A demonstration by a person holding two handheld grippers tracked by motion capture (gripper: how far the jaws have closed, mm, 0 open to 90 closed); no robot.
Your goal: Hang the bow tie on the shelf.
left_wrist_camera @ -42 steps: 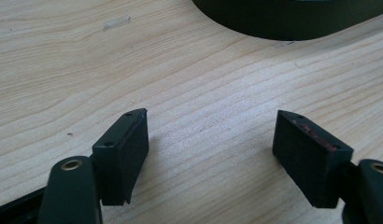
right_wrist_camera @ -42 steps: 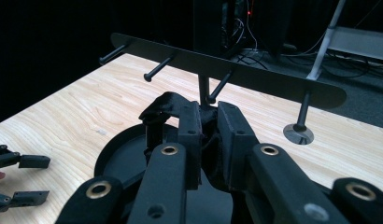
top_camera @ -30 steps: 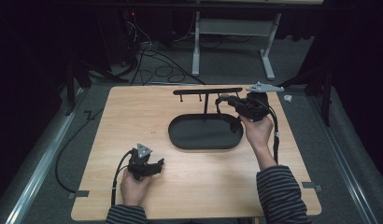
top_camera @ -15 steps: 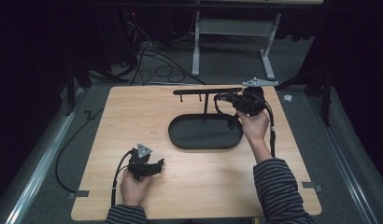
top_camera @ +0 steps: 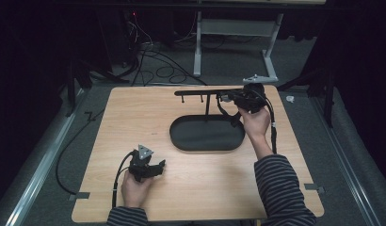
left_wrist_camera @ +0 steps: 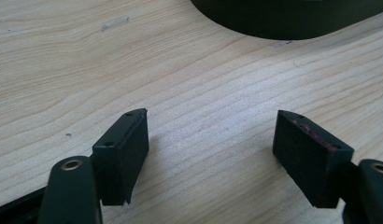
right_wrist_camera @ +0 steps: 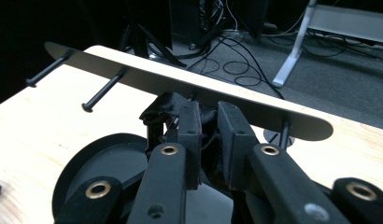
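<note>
right tool (right_wrist_camera: pixel 209 140) clamped on black fabric (right_wrist_camera: pixel 168 106) at rack bar (right_wrist_camera: pixel 180 81); left tool (left_wrist_camera: pixel 210 156) jaws apart, resting on counter (top_camera: pixel 134 122).

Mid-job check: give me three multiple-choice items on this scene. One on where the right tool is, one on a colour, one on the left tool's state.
1. Where is the right tool?
A. At the stand's crossbar
B. Flat on the near edge of the table
C. Beside the left hand

2. What colour is the oval base under the stand?
A. White
B. Black
C. Red

3. How do the left tool jaws stand?
A. Shut on a cloth
B. Open, nothing between them
C. Shut on a peg

Answers:
1 A: the right gripper view shows its jaws right at the bar, shut on a black item.
2 B: the base is dark against the pale wooden table.
3 B: bare wood shows between the spread pads.
</note>
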